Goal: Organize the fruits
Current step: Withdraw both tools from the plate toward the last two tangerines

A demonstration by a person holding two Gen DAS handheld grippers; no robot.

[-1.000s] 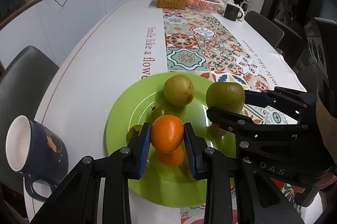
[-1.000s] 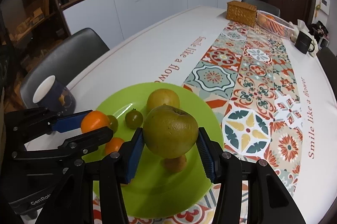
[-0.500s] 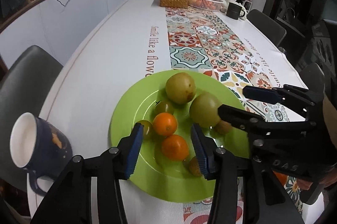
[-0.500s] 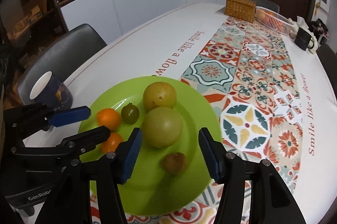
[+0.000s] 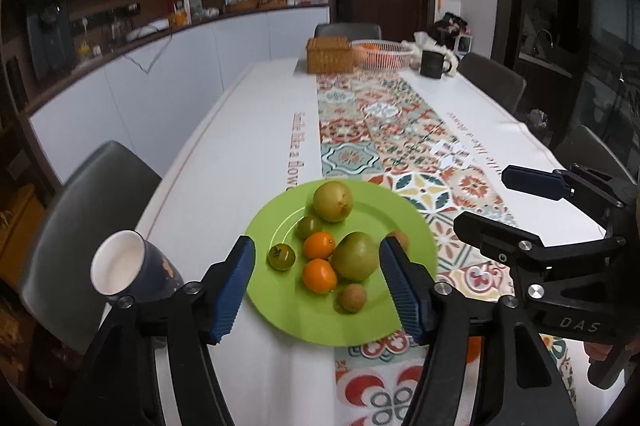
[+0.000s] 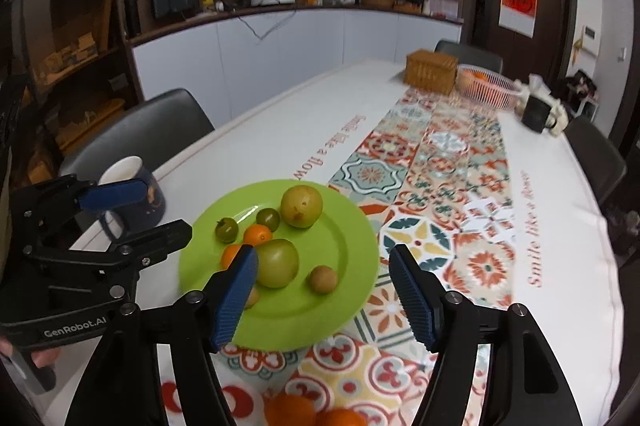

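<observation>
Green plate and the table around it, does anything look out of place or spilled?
Nothing is spilled or damaged. The one oddity: two oranges lie on the table runner at the near edge, off the green plate, where the other fruit sits. The white-lined mug stands upright beside the plate.
</observation>
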